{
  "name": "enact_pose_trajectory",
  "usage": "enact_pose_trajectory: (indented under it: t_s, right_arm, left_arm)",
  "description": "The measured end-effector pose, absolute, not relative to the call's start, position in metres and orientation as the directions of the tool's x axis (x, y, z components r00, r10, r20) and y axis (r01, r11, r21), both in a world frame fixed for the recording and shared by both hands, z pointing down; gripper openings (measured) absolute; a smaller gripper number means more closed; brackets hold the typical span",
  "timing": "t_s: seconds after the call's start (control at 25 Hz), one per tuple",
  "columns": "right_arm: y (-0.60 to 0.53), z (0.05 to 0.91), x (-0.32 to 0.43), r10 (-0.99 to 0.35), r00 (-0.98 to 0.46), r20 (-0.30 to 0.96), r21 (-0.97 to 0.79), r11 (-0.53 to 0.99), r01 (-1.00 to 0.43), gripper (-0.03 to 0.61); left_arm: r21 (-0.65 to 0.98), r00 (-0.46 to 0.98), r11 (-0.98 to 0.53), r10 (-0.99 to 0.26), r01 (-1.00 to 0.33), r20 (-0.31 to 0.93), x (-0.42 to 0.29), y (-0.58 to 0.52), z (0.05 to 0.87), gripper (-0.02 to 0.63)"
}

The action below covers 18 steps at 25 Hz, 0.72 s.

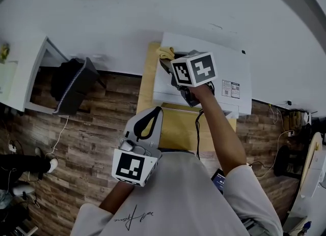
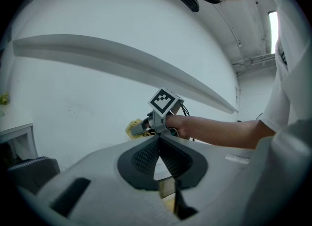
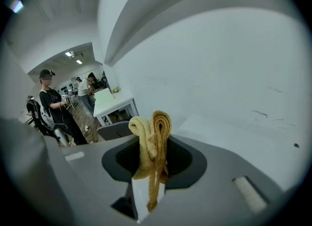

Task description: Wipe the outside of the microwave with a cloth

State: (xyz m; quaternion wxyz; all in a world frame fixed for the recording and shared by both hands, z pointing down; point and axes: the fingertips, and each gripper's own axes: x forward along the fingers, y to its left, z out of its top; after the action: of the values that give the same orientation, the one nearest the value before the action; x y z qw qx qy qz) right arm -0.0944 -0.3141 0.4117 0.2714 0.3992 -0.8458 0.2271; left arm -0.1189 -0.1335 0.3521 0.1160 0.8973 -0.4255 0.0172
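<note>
The white microwave point(image 1: 224, 72) sits on a wooden surface point(image 1: 178, 128) by the wall, the right tongs point(image 1: 167, 64) pinch a folded yellow cloth point(image 3: 155, 132) at its top's far left corner (whether it touches is unclear), and the left tongs point(image 2: 159, 141) hover nearer the person, pressed together and empty.

The cloth point(image 3: 161, 125) pinched in the right gripper point(image 3: 155, 164) is soft, fuzzy yellow fabric. Under it, the microwave point(image 1: 226, 56) is smooth and white. The left gripper point(image 2: 159, 144) is dull grey plastic with bumpy black pads. Below both, the table point(image 1: 178, 128) and floor point(image 1: 91, 133) are wood.
</note>
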Motion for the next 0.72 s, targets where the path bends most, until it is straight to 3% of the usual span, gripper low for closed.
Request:
enact_pose_trajectory:
  t_s: [0.32, 0.72]
  right_arm:
    - [-0.295, 0.390, -0.007, -0.640, -0.455, 0.620, -0.149, 0.473, -0.868, 0.124]
    - [-0.254, 0.398, 0.149, -0.719, -0.203, 0.664, -0.072, 0.209, -0.975, 0.126]
  left_arm:
    - [0.179, 0.721, -0.699, -0.682, -0.692, 0.125, -0.072, -0.127, 0.350, -0.011]
    - [0.186, 0.832, -0.811, -0.542, -0.555, 0.119, -0.010, -0.116, 0.353, -0.011]
